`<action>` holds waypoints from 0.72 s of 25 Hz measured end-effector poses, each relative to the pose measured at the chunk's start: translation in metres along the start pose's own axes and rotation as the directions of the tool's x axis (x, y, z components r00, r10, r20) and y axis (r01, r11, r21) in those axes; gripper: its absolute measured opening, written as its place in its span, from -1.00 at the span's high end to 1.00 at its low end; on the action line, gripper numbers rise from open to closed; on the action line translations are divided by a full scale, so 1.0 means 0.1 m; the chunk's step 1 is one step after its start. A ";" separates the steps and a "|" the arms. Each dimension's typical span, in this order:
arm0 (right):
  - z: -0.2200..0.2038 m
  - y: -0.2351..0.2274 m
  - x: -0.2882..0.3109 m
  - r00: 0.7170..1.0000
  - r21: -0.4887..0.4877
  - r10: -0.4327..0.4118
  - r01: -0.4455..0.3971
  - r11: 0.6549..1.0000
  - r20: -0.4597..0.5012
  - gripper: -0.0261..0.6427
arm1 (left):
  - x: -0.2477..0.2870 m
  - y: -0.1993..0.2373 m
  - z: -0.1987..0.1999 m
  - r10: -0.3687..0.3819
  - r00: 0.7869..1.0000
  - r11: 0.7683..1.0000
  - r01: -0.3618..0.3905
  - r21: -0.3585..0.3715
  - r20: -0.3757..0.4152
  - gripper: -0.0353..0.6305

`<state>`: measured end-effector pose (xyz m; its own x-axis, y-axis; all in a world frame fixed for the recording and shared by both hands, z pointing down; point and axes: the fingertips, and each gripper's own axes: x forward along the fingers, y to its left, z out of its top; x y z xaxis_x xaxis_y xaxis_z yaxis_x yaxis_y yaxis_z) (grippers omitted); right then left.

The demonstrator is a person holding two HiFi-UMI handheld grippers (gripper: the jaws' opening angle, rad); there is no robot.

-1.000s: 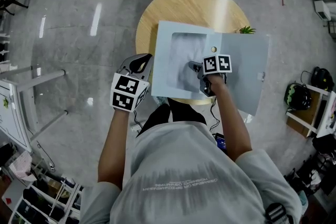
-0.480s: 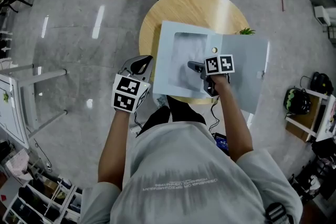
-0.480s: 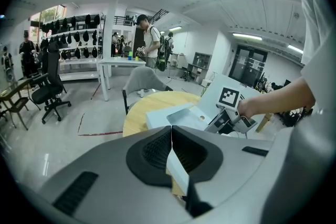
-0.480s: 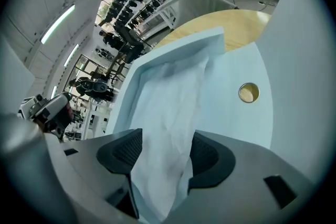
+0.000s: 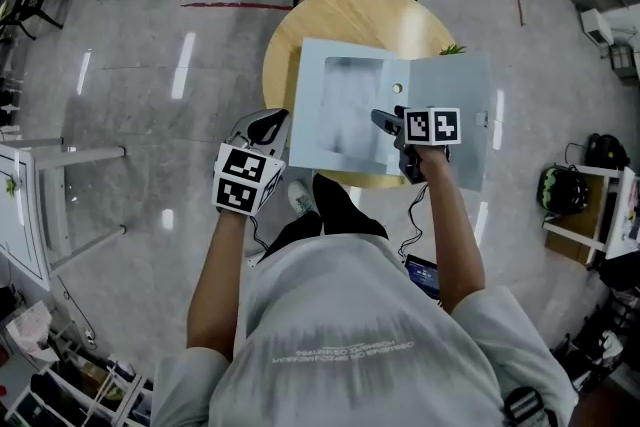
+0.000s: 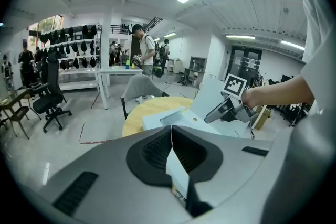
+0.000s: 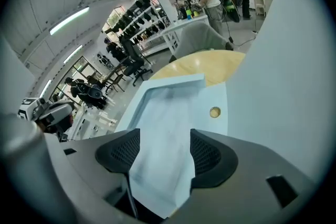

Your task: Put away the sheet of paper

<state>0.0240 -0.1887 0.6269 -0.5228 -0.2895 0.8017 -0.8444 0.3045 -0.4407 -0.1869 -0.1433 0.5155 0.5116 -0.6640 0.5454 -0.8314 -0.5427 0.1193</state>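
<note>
round wooden table (image 5: 345, 15) carries pale blue folder (image 5: 310, 65), lying open, flap (image 5: 455, 90) thrown to right. sheet of paper (image 5: 345, 115) sits in folder's pocket, showing whitish through cover (probably fully tucked in; lower edge unclear). left gripper (image 5: 282, 120): jaws pressed together on folder's left edge. right gripper (image 5: 388, 123) above pocket: jaws spread wide, just been opening, pads touching nothing. small brass snap (image 7: 214, 112) just beside pocket.
</note>
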 end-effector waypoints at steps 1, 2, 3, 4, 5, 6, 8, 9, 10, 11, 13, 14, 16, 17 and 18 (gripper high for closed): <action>0.03 0.03 -0.10 1.000 -0.014 -0.007 0.007 1.000 0.026 -0.04 | -0.04 -0.01 0.02 0.002 1.000 1.000 -0.002 0.007 0.008 0.84; 0.06 0.06 -0.21 0.999 -0.029 -0.013 0.015 0.999 0.052 -0.04 | -0.08 -0.03 0.05 0.004 1.000 1.000 -0.004 0.015 0.018 0.84; 0.09 0.09 -0.33 0.997 -0.045 -0.020 0.024 0.999 0.080 -0.02 | -0.12 -0.04 0.09 0.006 1.000 1.000 -0.006 0.023 0.030 0.84; 0.12 0.12 -0.47 0.993 -0.062 -0.031 0.038 0.997 0.110 0.01 | -0.16 -0.07 0.14 0.007 0.999 0.999 -0.008 0.031 0.043 0.84; 0.16 0.15 -0.61 0.989 -0.079 -0.044 0.055 0.995 0.143 0.07 | -0.19 -0.09 0.19 0.006 0.998 0.999 -0.009 0.040 0.057 0.84; 0.21 0.18 -0.76 0.982 -0.096 -0.057 0.075 0.993 0.179 0.15 | -0.21 -0.11 0.26 0.006 0.997 0.999 -0.009 0.050 0.071 0.84; 0.35 0.27 -1.06 0.962 -0.132 -0.068 0.105 0.986 0.264 0.36 | -0.24 -0.12 0.41 0.006 0.995 0.998 -0.013 0.068 0.101 0.84; 0.43 0.33 -1.22 0.949 -0.147 -0.063 0.114 0.983 0.309 0.47 | -0.26 -0.12 0.50 0.007 0.993 0.997 -0.016 0.076 0.117 0.84; 0.50 0.39 -1.39 0.933 -0.157 -0.053 0.116 0.981 0.355 0.56 | -0.27 -0.13 0.59 0.009 0.991 0.996 -0.020 0.082 0.134 0.84; 0.57 0.45 -1.56 0.916 -0.165 -0.035 0.109 0.980 0.400 0.67 | -0.28 -0.14 0.69 0.010 0.988 0.996 -0.024 0.090 0.152 0.84; 0.70 0.58 -1.91 0.875 -0.182 0.015 0.084 0.980 0.483 0.80 | -0.31 -0.18 0.91 0.014 0.982 0.993 -0.036 0.114 0.186 0.84; 0.76 0.63 -2.09 0.854 -0.197 0.035 0.079 0.977 0.518 0.82 | -0.32 -0.21 1.02 0.018 0.979 0.991 -0.045 0.129 0.201 0.84; 0.85 0.66 -2.41 0.820 -0.234 0.048 0.105 0.967 0.570 0.84 | -0.36 -0.29 1.24 0.028 0.973 0.984 -0.067 0.163 0.228 0.84; 0.89 0.65 -2.55 0.807 -0.255 0.041 0.137 0.957 0.589 0.84 | -0.38 -0.34 1.35 0.034 0.970 0.980 -0.079 0.181 0.240 0.84; 0.93 0.64 -2.67 0.795 -0.278 0.028 0.179 0.944 0.606 0.84 | -0.39 -0.37 1.46 0.039 0.967 0.976 -0.091 0.199 0.251 0.84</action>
<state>0.0987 -0.1762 0.3466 -0.5096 -0.7716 0.3807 -0.8582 0.4877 -0.1603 -0.1446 -0.1721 0.3687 0.5170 -0.7923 0.3240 -0.8145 -0.5717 -0.0985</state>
